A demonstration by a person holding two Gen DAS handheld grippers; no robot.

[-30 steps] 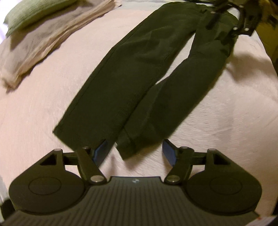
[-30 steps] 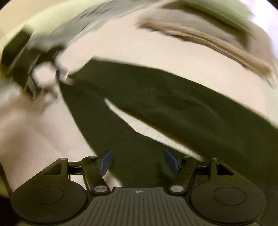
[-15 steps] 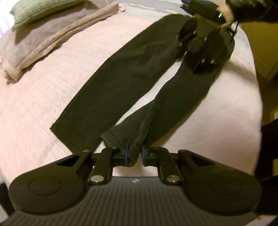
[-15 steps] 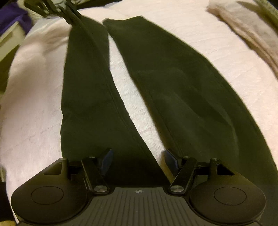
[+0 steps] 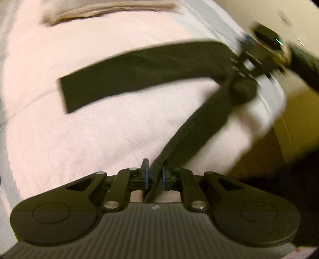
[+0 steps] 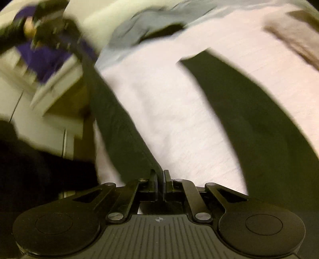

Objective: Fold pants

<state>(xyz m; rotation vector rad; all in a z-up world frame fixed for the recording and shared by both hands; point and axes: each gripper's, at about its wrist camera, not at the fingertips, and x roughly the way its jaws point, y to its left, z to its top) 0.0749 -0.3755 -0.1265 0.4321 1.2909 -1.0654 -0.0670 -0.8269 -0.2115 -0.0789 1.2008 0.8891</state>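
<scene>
right fingers (image 6: 160, 182) now pinching pants (image 6: 123, 127), left fingers (image 5: 153, 177) still gripping hem, leg lifted

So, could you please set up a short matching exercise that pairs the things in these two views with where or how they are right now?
Things:
1. left tool
2. right tool
3. free pant leg
4. folded beige blanket

States:
A. lying flat on the pink bedspread
B. shut on the hem end of a pant leg
C. at the far edge of the bed
D. shut on the pants near the waist end

Pairs: 1-B, 2-D, 3-A, 4-C
</scene>
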